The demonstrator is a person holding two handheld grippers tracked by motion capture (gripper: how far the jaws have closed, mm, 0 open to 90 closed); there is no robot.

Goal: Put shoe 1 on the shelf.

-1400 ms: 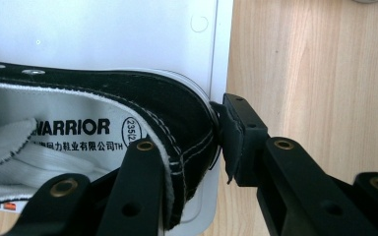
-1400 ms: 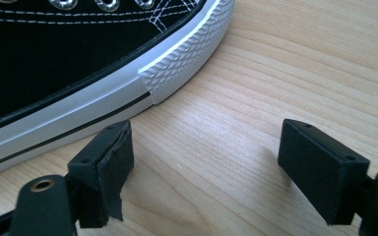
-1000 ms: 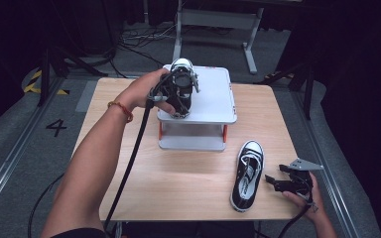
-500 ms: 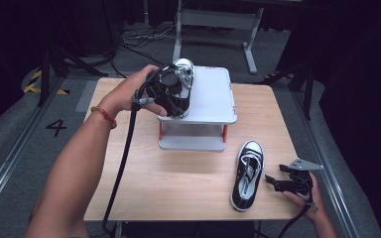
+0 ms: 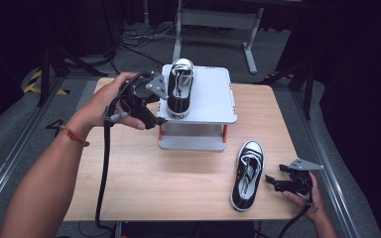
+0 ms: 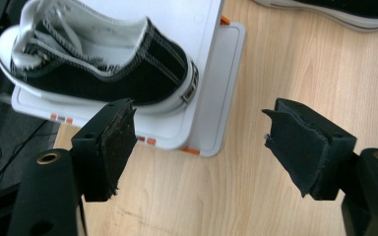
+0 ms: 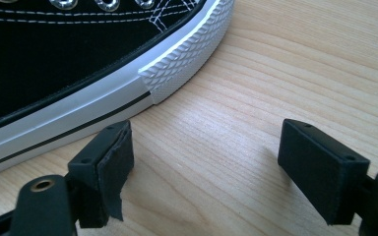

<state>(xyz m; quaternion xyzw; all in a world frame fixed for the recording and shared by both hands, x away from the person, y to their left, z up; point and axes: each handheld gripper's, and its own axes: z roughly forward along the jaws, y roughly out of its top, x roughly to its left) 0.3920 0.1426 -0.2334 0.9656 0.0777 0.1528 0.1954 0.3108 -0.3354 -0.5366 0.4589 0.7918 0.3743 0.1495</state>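
- On the white stand (image 5: 213,99), one black sneaker (image 5: 179,89); my left tool (image 6: 199,142) beside it, jaws apart, empty.
- On the worktop (image 5: 149,168), second sneaker (image 5: 247,173); my right tool (image 7: 204,162) alongside, jaws apart.

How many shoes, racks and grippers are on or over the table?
Shoes: 2, one on the rack, one on the table
Racks: 1
Grippers: 2, left, right
Total: 5

A black canvas sneaker (image 5: 179,89) with white laces and rubber sole stands upright on the white raised platform (image 5: 213,99), toe pointing away. Its twin (image 5: 247,174) lies on the counter (image 5: 168,173), near the front right corner.
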